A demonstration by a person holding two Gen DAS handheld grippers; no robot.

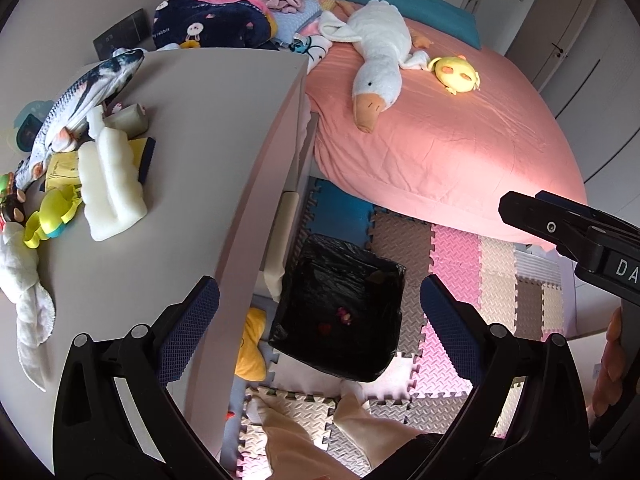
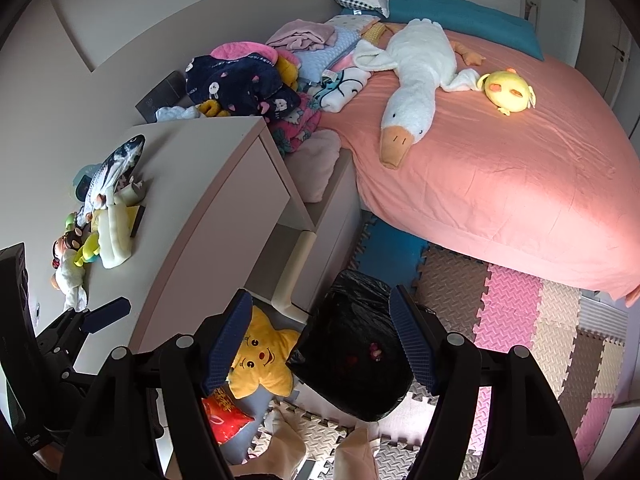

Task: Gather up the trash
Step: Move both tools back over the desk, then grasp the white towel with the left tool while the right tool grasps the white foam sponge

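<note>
Bed (image 1: 460, 148) with pink cover carries a goose plush (image 1: 380, 60). Surface (image 1: 192, 152) holds toys. Black-lined trash bin (image 1: 340, 312) stands on the floor mats beside it, possibly containing scraps. Left gripper (image 1: 320, 320) and right gripper (image 2: 320, 344) both gape, empty.

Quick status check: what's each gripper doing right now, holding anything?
Left gripper: open, holding nothing, above the black-lined bin.
Right gripper: open, holding nothing.

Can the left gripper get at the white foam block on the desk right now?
Probably yes. The left gripper is open and empty, and the white foam block stands on the desk with its near side unobstructed.
</note>
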